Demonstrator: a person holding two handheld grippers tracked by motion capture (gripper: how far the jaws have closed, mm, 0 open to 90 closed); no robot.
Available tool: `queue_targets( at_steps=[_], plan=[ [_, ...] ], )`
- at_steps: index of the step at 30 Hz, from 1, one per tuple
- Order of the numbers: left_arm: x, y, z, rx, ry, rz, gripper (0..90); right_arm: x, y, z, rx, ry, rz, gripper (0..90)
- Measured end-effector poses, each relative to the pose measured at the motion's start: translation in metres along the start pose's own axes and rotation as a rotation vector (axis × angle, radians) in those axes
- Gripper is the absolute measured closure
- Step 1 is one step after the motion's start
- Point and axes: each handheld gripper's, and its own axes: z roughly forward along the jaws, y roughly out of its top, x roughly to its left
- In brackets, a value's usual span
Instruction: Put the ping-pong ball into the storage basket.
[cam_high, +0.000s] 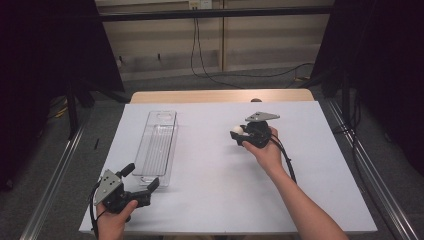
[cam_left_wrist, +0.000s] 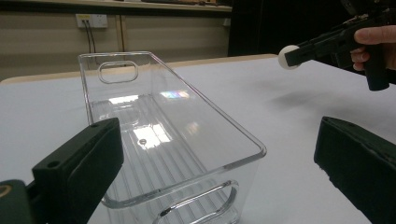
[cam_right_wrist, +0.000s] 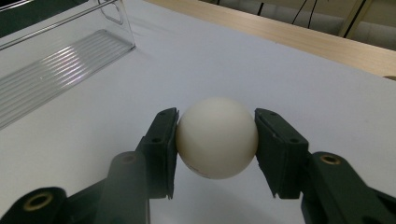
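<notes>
Right gripper jaws pinch white ball w/ pads at its midline, above table. Left gripper gapes wide by clear bin's near end. Keep squeeze steady, carry ball left over bin, release low.

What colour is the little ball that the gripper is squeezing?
The ball is creamy white, plain with no pattern. The right gripper view shows it best.

You hold the small white ball above the table, right of the clear plastic bin.
</notes>
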Motion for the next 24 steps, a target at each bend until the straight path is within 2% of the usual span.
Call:
queue_targets(
  at_steps=[3,24],
  plan=[
    [0.001,0.0,0.0,-0.001,-0.004,0.012,1.5,0.003,0.002,0.001,-0.001,0.006,-0.006,51.3],
    [0.001,0.0,0.0,-0.005,0.002,0.014,1.5,0.017,0.009,0.01,0.006,0.029,-0.019,51.3]
  ],
)
